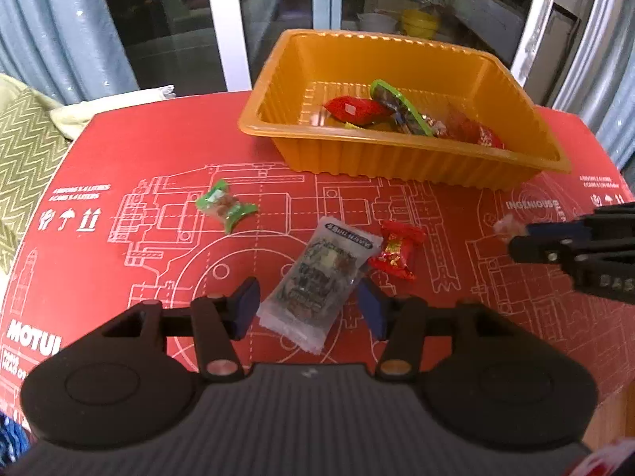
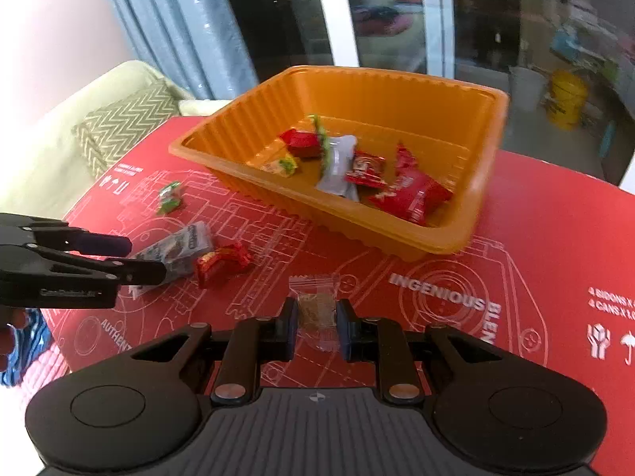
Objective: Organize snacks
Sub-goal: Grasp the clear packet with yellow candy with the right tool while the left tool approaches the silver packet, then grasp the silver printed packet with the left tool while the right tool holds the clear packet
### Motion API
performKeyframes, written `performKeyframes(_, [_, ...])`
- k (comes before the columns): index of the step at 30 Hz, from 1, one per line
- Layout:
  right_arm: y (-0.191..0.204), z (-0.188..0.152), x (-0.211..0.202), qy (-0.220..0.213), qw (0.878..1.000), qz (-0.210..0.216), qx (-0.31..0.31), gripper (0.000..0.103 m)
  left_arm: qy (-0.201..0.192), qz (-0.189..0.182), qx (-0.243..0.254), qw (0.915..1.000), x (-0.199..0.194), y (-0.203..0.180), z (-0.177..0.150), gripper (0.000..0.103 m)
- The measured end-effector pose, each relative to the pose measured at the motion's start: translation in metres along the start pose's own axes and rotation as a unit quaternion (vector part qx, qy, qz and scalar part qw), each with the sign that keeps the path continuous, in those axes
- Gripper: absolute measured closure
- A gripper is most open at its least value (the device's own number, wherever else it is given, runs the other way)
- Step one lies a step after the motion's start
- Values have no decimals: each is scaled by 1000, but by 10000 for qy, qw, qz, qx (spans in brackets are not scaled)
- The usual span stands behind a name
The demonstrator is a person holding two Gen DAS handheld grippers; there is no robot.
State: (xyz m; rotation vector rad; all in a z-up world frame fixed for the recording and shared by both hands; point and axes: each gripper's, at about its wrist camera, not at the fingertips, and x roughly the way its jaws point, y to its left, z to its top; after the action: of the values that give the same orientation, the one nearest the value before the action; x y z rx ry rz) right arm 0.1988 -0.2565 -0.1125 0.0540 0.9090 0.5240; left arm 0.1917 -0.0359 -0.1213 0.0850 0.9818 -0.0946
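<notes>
Right now we have both claws low over the red printed board (image 2: 555,218), working on the loose snacks that lie on the near side of the orange tray (image 1: 397,158). Our right claw (image 2: 317,325) is clamped on a small clear packet (image 2: 315,309) just in front of the tray's near wall, gripped by its sides so we can, we judge, lift it over the rim. Our left claw (image 1: 307,305) stands apart, its jaws straddling a grey-clear wrapped snack (image 1: 317,277) that lies flat on the board without being pinched; the spread looks chosen to clear the packet's width. A red candy (image 1: 397,254) sits just beside that packet, toward the tray, and a green-ended candy (image 1: 224,206) lies farther to the tray's left front. Inside the tray we already see several red wrappers (image 2: 408,194), a grey pouch (image 2: 337,166), a small yellow piece (image 2: 281,164) and a green-edged packet (image 1: 397,107), loosely heaped on its ribbed floor.
</notes>
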Motion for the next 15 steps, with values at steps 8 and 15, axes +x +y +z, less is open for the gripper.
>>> performKeyframes(8, [-10, -4, -11, -45, 9996, -129, 265, 82, 87, -70, 148, 9998, 15, -5, 6, 55])
performKeyframes(15, [-10, -6, -13, -40, 9993, -138, 335, 82, 73, 5, -276, 9996, 8, 4, -1, 64])
